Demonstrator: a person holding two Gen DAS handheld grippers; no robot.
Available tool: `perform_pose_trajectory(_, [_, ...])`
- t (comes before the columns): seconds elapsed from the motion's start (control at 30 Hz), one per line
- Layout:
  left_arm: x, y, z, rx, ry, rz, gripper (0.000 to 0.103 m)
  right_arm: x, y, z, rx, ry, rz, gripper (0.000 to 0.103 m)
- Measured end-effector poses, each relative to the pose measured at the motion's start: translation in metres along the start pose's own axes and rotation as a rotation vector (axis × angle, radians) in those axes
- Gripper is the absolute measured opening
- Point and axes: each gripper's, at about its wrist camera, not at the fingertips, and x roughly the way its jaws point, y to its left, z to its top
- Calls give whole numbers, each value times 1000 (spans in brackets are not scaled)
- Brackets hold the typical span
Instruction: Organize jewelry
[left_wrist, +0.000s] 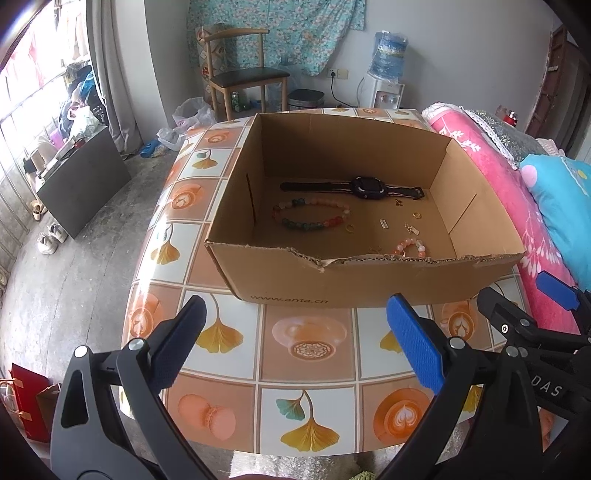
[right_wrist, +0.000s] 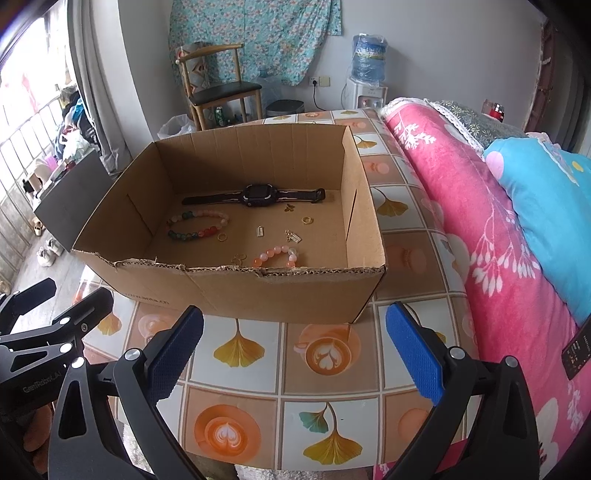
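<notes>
Left wrist view. My left gripper (left_wrist: 295, 339) hung released, jaws wide apart and holding nothing, above the tiled table (left_wrist: 306, 369). Straight ahead of it stood the open cardboard box (left_wrist: 351, 284). On the box floor, all spread apart, lay a black watch (left_wrist: 360, 186) farthest from the gripper, a multicoloured bead bracelet (left_wrist: 312, 214) ahead and slightly left, and a pink bead bracelet (left_wrist: 412, 247) close behind the near wall.

Right wrist view. My right gripper (right_wrist: 295, 343) was likewise released and empty, the box ahead and to its left. Small gold rings (right_wrist: 307, 220) and charms (right_wrist: 293, 236) lay loose between the bracelets. The jewelry lay in the box, which fitted either a sort under way or one ended. For any pick I judged a steep approach over the torn near wall best, pinching the beads across the strand.
</notes>
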Motion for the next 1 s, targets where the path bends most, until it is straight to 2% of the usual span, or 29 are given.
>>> perform_pose_trajectory(1.0, [3, 0, -1, -6, 6, 18, 95, 2, 5, 0, -8, 3, 1, 96])
